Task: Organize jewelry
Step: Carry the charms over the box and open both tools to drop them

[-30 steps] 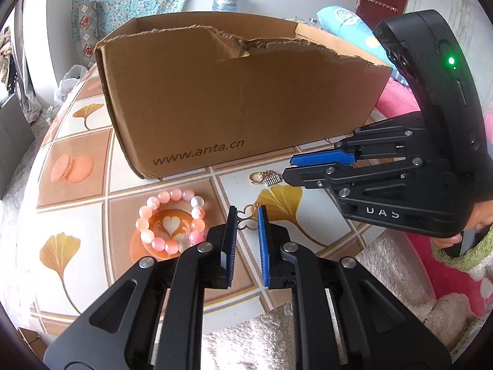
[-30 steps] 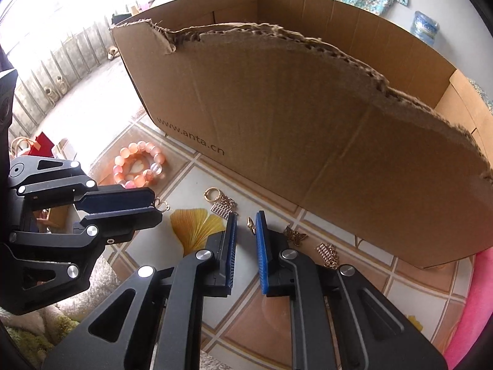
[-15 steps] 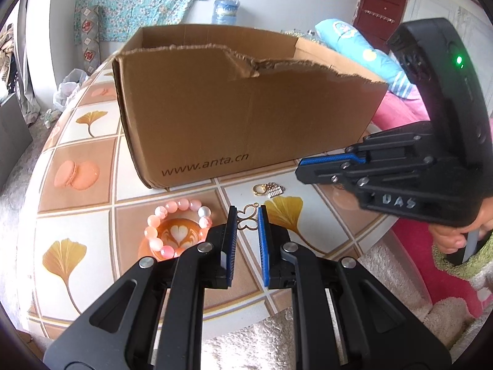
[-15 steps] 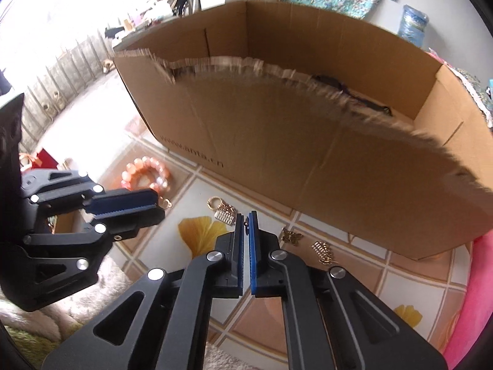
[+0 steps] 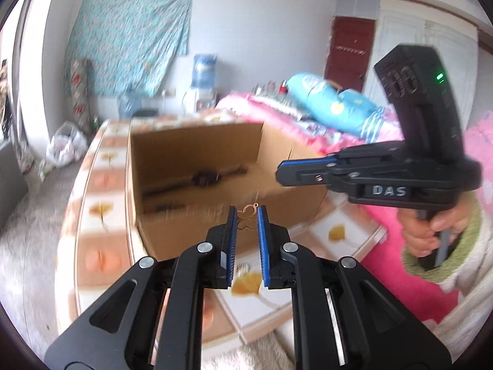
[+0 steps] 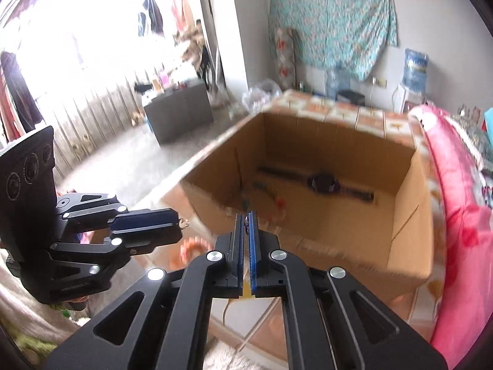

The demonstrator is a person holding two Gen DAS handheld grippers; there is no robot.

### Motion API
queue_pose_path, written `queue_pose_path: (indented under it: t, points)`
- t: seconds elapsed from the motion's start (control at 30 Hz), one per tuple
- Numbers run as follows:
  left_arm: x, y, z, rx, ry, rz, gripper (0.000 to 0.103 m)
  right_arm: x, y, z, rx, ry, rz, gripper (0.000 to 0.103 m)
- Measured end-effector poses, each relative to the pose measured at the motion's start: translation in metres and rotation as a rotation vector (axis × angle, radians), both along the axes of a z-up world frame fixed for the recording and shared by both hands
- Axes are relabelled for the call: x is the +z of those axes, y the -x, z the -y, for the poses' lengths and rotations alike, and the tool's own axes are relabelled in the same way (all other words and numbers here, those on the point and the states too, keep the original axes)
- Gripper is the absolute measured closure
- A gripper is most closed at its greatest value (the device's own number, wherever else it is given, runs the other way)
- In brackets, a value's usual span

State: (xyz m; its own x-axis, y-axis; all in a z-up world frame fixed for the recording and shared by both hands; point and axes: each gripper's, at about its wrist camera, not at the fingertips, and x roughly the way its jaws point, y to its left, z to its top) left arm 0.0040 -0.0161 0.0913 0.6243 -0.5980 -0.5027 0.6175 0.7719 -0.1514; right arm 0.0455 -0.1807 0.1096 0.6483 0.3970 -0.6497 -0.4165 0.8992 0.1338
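Both grippers have risen off the tiled table since the earlier frames, and the views, which a second ago showed only the outer wall of the cardboard box (image 5: 197, 225), now look over its torn near edge onto its floor. The left gripper (image 5: 247, 215) is narrowed on a small gold butterfly charm (image 5: 248, 212), which sits pinched between the blue pads near their tips, no longer lying on the table. The right gripper (image 6: 245, 225) is fully closed; something tiny and dark shows between its pads at the tip, too small to name, probably one of the little gold pieces.

What the coming move turns on is that the box opening lies ahead of and below both grippers. From the left wrist the charm hangs just short of the near wall, over its top edge. From the right wrist the closed tips sit at the torn rim, with the box floor (image 6: 354, 215) spread out beyond. The right gripper looks slightly nearer to clearing the edge, though blur makes this uncertain.

Inside lies a dark watch (image 6: 322, 183), its strap stretched roughly parallel to the near wall, with a few small colourful pieces (image 6: 268, 192) beside it. Bare floor lies between the watch and the near wall, the likeliest place to drop the pieces. A pink bead bracelet (image 6: 189, 248) remains on the table outside, below the left gripper.
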Motion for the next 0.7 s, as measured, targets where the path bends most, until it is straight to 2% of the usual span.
queue_pose_path:
  t: [0.07, 0.13, 0.23, 0.33, 0.43, 0.53, 0.7]
  points:
    - [0.014, -0.013, 0.006, -0.008, 0.005, 0.011, 0.091, 0.009, -0.011, 0.01, -0.002, -0.025, 0.005, 0.1]
    - [0.019, -0.03, 0.017, -0.027, -0.014, -0.002, 0.091, 0.013, -0.027, 0.024, 0.004, -0.065, -0.028, 0.1]
    - [0.009, -0.069, 0.039, -0.039, -0.091, -0.102, 0.091, 0.01, -0.056, 0.041, 0.002, -0.089, -0.098, 0.1]
    - [-0.007, -0.112, 0.059, -0.056, -0.139, -0.241, 0.091, -0.012, -0.097, 0.058, -0.016, -0.095, -0.239, 0.1]
    - [-0.018, -0.141, 0.081, -0.059, -0.206, -0.296, 0.091, -0.036, -0.129, 0.068, -0.026, -0.086, -0.363, 0.1]
    - [-0.028, -0.163, 0.096, -0.063, -0.258, -0.359, 0.091, -0.055, -0.148, 0.076, -0.029, -0.085, -0.442, 0.1]
    - [-0.047, -0.188, 0.113, -0.033, -0.345, -0.427, 0.091, -0.072, -0.161, 0.082, -0.044, -0.087, -0.504, 0.1]
